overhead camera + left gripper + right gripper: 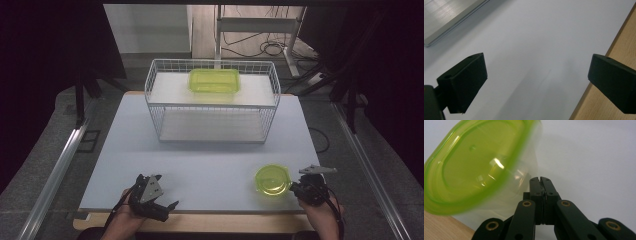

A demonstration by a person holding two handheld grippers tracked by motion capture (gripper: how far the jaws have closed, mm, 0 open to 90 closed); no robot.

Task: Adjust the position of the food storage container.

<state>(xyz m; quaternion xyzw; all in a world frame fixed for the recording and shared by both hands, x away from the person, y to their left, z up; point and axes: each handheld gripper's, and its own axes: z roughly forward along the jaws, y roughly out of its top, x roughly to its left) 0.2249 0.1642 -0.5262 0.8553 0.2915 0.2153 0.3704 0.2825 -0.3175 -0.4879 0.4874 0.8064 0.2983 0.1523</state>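
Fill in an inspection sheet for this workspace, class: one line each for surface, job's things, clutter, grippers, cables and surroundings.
Surface: pale table top with a wooden front edge.
Job's things: round green container near the front right; rectangular green container on the upper level of the wire rack.
Clutter: nothing seen.
Grippers: left hand-held gripper open over the table's front edge, nothing between its jaws; right hand-held gripper shut, beside the round container, whether gripping its rim unclear.
Cables: loose cables on the floor behind the table.
Surroundings: dark curtains, metal frame rails.
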